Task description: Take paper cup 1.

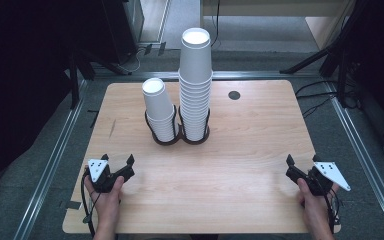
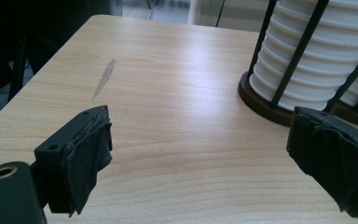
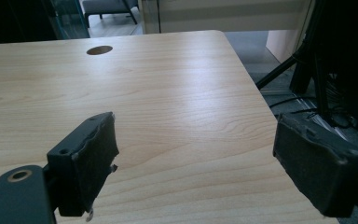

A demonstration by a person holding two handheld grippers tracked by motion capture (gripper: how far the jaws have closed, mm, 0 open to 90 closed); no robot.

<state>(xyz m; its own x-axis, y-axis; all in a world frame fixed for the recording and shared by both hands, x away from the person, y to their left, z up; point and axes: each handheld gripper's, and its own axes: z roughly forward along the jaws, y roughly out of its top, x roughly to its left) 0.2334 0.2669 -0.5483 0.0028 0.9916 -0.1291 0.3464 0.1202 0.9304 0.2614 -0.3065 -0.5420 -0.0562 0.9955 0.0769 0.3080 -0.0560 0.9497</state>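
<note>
Jaws wide apart, holding nothing | left gripper [image 1: 116, 160] | right gripper [image 1: 302, 159]

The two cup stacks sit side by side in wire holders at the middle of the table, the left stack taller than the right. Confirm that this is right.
Not quite. The height is reversed: the left stack is the shorter one, and the right stack rises well above it, as the high view shows. The rest holds: both stand side by side in dark wire holders at the middle of the table.

Cup stack [image 2: 317, 51] cropped at frame edge
</note>
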